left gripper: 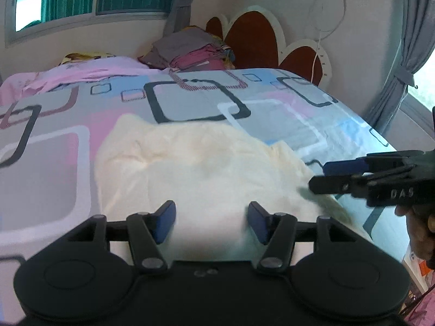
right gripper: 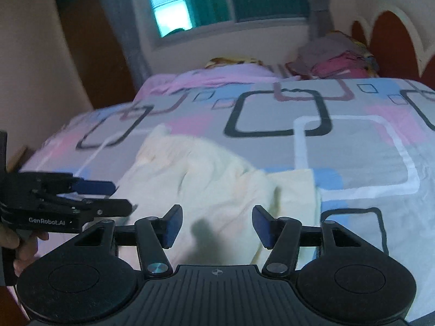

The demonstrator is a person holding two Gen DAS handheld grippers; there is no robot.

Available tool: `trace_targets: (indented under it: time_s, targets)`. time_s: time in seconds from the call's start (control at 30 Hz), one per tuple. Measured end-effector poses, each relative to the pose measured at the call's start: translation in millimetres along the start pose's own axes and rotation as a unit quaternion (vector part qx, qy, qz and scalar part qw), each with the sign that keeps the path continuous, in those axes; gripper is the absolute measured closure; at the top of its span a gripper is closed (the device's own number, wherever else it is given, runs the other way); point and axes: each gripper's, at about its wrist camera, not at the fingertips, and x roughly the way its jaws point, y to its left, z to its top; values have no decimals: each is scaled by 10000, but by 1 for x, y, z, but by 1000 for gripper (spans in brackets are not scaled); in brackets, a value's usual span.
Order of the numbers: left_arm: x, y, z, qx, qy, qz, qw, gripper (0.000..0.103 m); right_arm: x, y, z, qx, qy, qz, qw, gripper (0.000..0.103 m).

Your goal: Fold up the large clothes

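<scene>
A cream-white garment (left gripper: 195,168) lies rumpled on the near part of the bed, also in the right wrist view (right gripper: 206,179). My left gripper (left gripper: 211,221) is open and empty, hovering just above the garment's near edge; it shows from the side in the right wrist view (right gripper: 122,197), at the garment's left edge. My right gripper (right gripper: 217,226) is open and empty over the garment's near right part; in the left wrist view it (left gripper: 318,175) reaches in from the right at the garment's right edge.
The bed has a sheet (left gripper: 190,103) patterned with grey, pink and blue squares. A pink blanket (left gripper: 81,73) and a pile of folded clothes (left gripper: 190,51) lie at the far side by the headboard (left gripper: 252,38). Curtains (left gripper: 407,76) hang on the right.
</scene>
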Motion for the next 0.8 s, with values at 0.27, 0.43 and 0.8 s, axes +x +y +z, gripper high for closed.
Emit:
trace_targets:
  time_s: [0.27,0.43,0.8]
  targets:
    - [3,-6,-19,-93,123,234,9996,45,24,0,-35,-82,543,-139,9984,46]
    - [15,-12,-31,87,226,416,9988,45,35,-9,-49,86,631,-73,9979,46]
    - [12,-21,-37,145,267,651,9974,45,34,-3,-50,26,753,-210,9969,46]
